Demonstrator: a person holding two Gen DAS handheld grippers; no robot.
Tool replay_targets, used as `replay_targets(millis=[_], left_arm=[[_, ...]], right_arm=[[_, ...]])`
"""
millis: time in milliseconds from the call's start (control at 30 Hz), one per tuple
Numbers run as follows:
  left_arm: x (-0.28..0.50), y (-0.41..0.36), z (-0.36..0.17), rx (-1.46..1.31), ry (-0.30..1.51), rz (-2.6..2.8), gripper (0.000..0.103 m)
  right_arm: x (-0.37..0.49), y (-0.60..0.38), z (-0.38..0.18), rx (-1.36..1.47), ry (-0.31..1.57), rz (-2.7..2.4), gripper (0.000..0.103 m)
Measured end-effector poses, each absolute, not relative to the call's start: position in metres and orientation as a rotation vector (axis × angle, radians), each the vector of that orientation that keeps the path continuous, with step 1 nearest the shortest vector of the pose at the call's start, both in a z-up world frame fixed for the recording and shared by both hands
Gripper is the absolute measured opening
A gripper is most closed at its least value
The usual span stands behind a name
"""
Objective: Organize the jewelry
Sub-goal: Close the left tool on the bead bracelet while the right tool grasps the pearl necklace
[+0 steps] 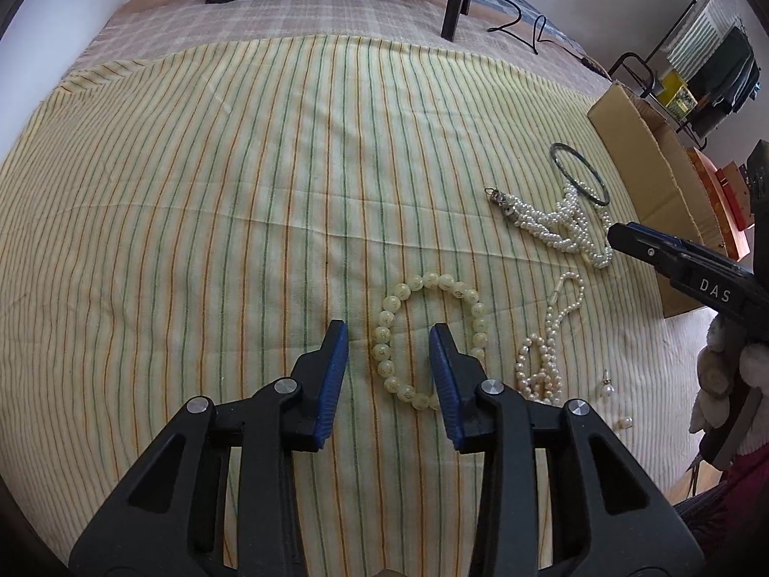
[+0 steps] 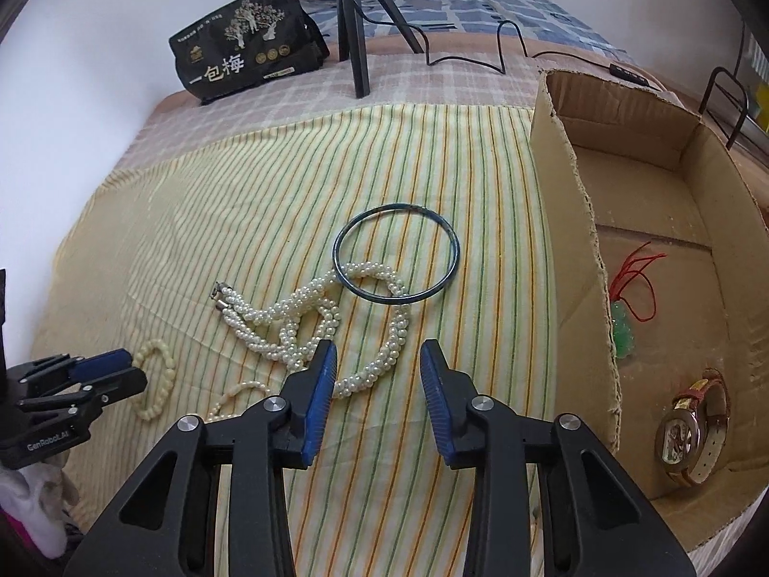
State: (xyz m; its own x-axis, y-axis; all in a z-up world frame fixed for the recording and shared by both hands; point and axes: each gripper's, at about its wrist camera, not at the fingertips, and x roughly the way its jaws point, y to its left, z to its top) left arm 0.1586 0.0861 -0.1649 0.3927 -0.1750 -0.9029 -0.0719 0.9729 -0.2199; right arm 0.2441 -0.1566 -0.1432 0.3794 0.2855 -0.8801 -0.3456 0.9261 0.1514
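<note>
1. The jewelry lies spread on a striped cloth (image 1: 240, 182) over a bed. A cream bead bracelet (image 1: 423, 336) forms a ring right in front of the left gripper (image 1: 388, 332); its left arc shows in the gap between the jaws and its right arc passes behind the right-hand jaw.
2. Just to the right of it are a thin pearl strand (image 1: 548, 336) and two small pearl earrings (image 1: 606, 388), one of them nearer the cloth's edge.
3. Farther on, a twisted pearl necklace (image 2: 307, 317) is heaped in loops, with a dark thin bangle (image 2: 396, 252) resting over its upper loops.
4. A cardboard box (image 2: 567, 240) stands just beside the cloth's right edge, its near wall ragged along the top. Inside lie a wristwatch (image 2: 687, 428) and a green pendant on a red cord (image 2: 625, 332).
5. Open room: the cloth's left and far parts are bare stripes. Beyond its far edge, on a checked blanket, stand a black snack bag (image 2: 245, 43) and a tripod (image 2: 353, 33) with a trailing cable.
6. The left gripper points steeply down at the bracelet, jaws partly open, pads not pressing any bead.
7. The right gripper (image 2: 377, 360) points steeply down over the necklace's lower loop, which lies between the partly open jaws, unpinched. A pale fuzzy glove (image 1: 721, 370) holds its handle.
</note>
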Motion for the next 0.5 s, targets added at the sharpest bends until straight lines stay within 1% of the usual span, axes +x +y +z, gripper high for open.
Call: replay_targets(millis=[233, 333, 400, 500], left_arm=[[0.164, 0.083, -0.168, -0.191, 1.162, -0.059, 0.032], [0.168, 0.082, -0.169, -0.184, 1.161, -0.055, 0.029], [0.170, 0.084, -0.171, -0.187, 1.161, -0.048, 0.021], [0.171, 0.086, -0.172, -0.189, 1.157, -0.045, 0.015]], right_arm=[[0.249, -0.151, -0.155, -0.075, 1.133, 0.392, 0.034], [0.252, -0.149, -0.160, -0.081, 1.138, 0.389, 0.034], [0.253, -0.149, -0.163, -0.083, 1.142, 0.386, 0.034], [0.254, -0.146, -0.165, -0.095, 1.142, 0.381, 0.034]])
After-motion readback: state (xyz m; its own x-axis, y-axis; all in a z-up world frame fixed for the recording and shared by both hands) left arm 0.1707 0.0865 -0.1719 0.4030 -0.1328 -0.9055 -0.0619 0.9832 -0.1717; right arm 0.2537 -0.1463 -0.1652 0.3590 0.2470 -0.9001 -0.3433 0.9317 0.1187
